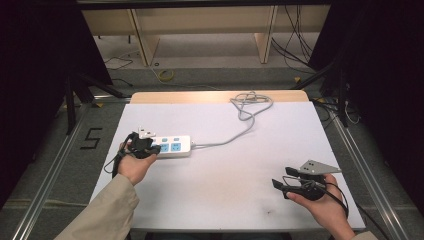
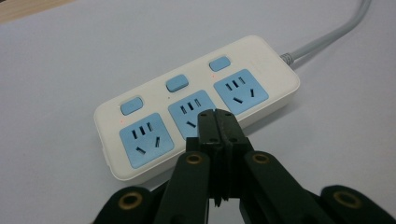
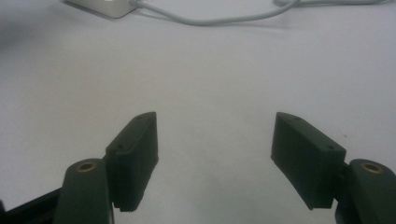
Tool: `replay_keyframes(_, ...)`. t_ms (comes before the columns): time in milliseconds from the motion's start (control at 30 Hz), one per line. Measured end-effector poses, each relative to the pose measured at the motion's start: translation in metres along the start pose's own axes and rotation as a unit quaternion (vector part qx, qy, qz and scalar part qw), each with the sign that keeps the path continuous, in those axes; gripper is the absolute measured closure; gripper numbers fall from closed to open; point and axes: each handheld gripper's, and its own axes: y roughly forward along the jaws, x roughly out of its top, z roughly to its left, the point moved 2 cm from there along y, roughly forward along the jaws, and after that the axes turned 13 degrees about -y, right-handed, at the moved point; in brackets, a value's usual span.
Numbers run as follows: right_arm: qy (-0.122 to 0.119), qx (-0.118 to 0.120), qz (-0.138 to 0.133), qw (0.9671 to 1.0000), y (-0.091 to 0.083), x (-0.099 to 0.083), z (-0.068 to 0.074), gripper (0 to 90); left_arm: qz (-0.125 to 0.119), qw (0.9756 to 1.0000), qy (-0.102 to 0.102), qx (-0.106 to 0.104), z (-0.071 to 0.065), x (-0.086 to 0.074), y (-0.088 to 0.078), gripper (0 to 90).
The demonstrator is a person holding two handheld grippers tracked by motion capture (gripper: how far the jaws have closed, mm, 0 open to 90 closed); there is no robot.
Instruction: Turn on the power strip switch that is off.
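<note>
In the left gripper view the pressed-together black jaws of the left gripper (image 2: 217, 122) cover the lower part of the middle blue socket on the white plastic three-socket power strip (image 2: 140, 163), so whether the tips touch the socket face cannot be told, and the strip's grey round cable (image 2: 322, 39) is cut off by the upper right edge. In the right gripper view just a blurred white corner of that strip (image 3: 105, 7) shows at the top edge. In the high view the left gripper (image 1: 152, 148) and its hand hide the strip's left end.
</note>
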Motion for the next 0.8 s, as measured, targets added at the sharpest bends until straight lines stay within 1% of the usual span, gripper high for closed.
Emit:
replay_keyframes(333,0.0,0.0,0.0,1.0,0.0,0.0001,0.0001,32.1,0.005,1.0,-0.004,0.003,0.0038,0.0026,0.0042,89.6)
replay_keyframes(367,0.0,0.0,0.0,1.0,0.0,0.0001,0.0001,32.1,0.004,1.0,-0.007,0.003,0.0038,0.0028,0.0049,89.6)
replay_keyframes(800,-0.001,0.0,0.0,1.0,0.0,-0.0001,0.0001,32.1,0.007,0.9999,-0.007,0.007,0.0062,0.0067,0.0091,89.6)
